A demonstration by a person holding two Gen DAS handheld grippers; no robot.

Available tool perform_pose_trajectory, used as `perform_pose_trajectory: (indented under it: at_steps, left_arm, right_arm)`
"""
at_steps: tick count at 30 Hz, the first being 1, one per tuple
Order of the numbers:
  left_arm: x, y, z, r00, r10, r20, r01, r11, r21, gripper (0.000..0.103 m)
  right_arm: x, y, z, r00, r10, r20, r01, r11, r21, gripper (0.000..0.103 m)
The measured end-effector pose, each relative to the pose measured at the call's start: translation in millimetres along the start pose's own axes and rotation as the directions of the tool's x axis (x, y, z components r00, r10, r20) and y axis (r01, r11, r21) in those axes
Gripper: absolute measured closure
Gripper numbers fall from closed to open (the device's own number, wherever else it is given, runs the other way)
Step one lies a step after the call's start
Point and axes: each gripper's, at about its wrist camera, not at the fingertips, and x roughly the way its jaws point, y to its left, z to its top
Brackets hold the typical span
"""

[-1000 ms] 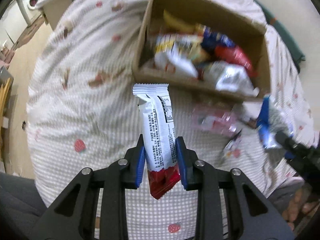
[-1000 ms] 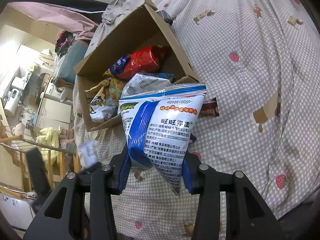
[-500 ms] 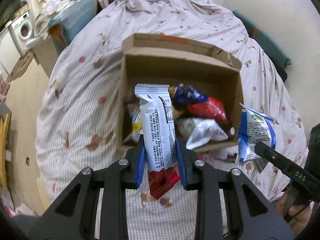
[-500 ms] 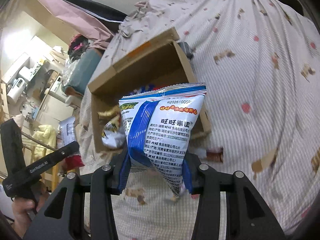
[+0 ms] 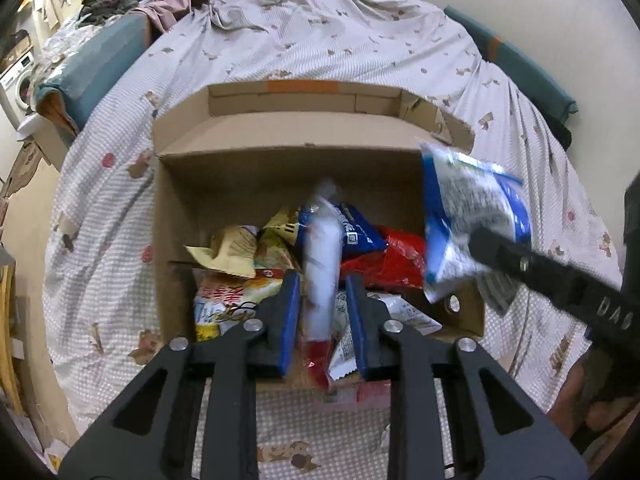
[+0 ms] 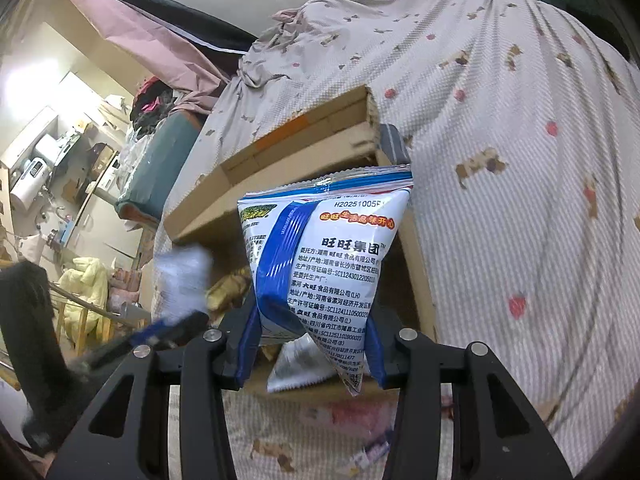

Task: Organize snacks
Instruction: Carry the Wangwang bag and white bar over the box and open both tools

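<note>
Two packets up over the cardboard box (image 5: 280, 184) on the bed: in my left view, the left hand-held gripper (image 5: 322, 312), jaws just closing further, pinches a blurred white snack bar (image 5: 320, 264). Right view: the right hand-held gripper (image 6: 312, 344) clamps a blue-and-white snack bag (image 6: 320, 264) above the box

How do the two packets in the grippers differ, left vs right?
Shape: the white snack bar in the left gripper is long and narrow; the blue-and-white snack bag in the right gripper is wide and puffy.
Colour: the bar has a red bottom end; the bag has a blue stripe.
Sharpness: the bar is motion-blurred; the bag's print is readable.
Shared: both are over the cardboard box.
</note>
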Motion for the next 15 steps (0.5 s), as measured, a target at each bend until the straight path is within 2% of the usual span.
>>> perform_pose_trajectory:
  at_steps: [9,15]
  left_arm:
    - [28,3,-4,0.999,0.008,-0.034,-0.008,1.0,0.002,0.083]
    - [17,7,-9,0.999,0.044,0.02,-0.045,0.999,0.026,0.083]
  right_arm:
    - [44,13,14,0.996,0.021,-0.087,-0.024,0.999,-0.035,0.056]
    - [63,21,12,0.992,0.016,-0.125,-0.025,0.997,-0.071,0.054]
